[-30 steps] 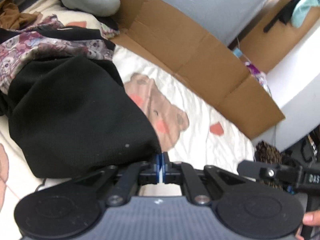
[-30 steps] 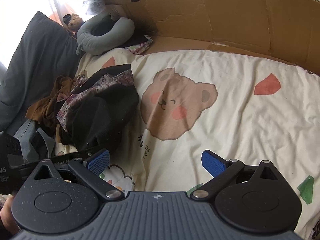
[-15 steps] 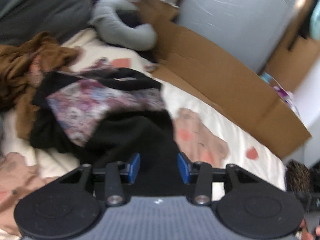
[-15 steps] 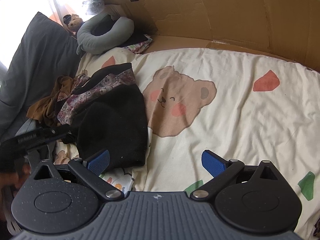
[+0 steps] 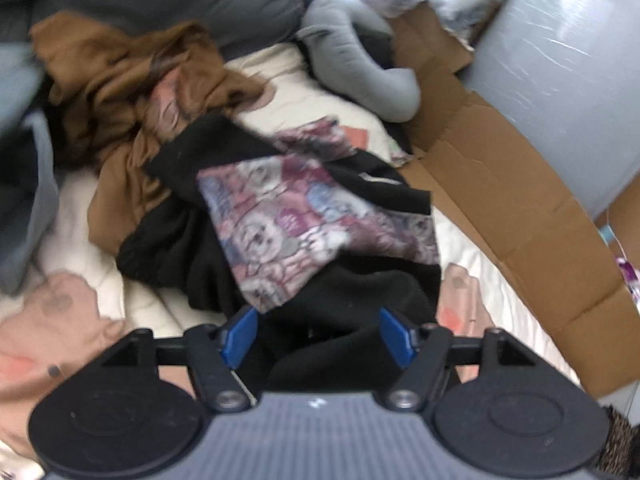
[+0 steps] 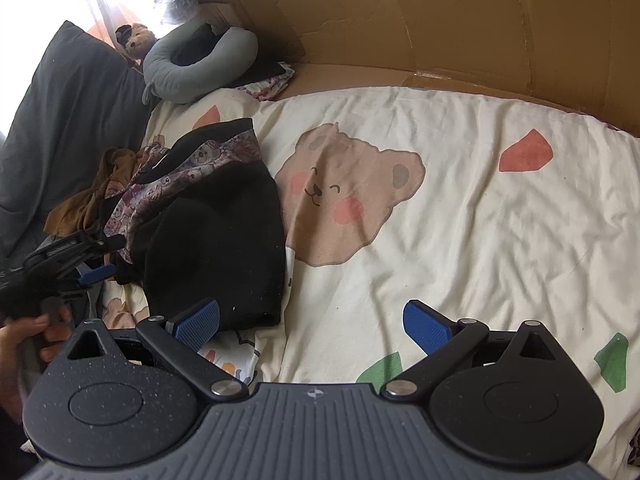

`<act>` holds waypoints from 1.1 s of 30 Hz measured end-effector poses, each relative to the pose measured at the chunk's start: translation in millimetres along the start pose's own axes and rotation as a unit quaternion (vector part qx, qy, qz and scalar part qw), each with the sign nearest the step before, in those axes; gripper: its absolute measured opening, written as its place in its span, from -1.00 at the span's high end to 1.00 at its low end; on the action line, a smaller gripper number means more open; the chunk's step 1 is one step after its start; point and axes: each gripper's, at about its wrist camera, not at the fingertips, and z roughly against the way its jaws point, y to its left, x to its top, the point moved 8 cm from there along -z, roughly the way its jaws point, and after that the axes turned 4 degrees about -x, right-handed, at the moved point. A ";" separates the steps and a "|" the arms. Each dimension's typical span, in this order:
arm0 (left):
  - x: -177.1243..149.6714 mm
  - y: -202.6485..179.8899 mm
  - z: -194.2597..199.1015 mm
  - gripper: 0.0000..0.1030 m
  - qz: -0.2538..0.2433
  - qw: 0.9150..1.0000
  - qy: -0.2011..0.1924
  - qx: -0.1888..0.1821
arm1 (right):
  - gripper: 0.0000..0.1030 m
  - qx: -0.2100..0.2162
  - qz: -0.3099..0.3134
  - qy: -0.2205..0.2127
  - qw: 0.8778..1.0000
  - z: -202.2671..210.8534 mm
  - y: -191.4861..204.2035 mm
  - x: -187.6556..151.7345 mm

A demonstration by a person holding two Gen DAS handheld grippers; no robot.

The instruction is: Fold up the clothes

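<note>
surface: cream bear-print bedsheet (image 6: 460, 240) | cardboard (image 6: 460, 28) along far edge | black garment (image 6: 216, 240) on sheet's left, brown clothes (image 5: 120, 92) behind | left gripper (image 5: 318, 336) fingers apart over garment | right gripper (image 6: 312, 320) fingers apart, empty

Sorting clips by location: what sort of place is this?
Most likely a bedroom: a bed with a bear-print sheet, a dark pillow at its head, and a loose clothes pile.

A black garment (image 6: 224, 240) lay folded on the bedsheet, against a heap of patterned (image 5: 304, 228) and brown clothes (image 5: 132, 92).
</note>
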 end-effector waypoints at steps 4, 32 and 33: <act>-3.4 7.3 -9.4 -0.37 0.018 1.000 0.004 -0.008 | -0.95 -0.001 0.002 0.005 1.000 -2.4 0.6 -1.9; 8.0 -23.0 15.9 -0.37 -0.021 0.996 -0.067 -0.053 | -0.95 -0.006 0.006 0.017 1.000 -10.3 1.5 -8.9; 7.9 -25.8 16.4 -0.37 -0.028 0.996 -0.069 -0.056 | -0.95 -0.006 0.007 0.016 1.000 -10.4 1.7 -8.3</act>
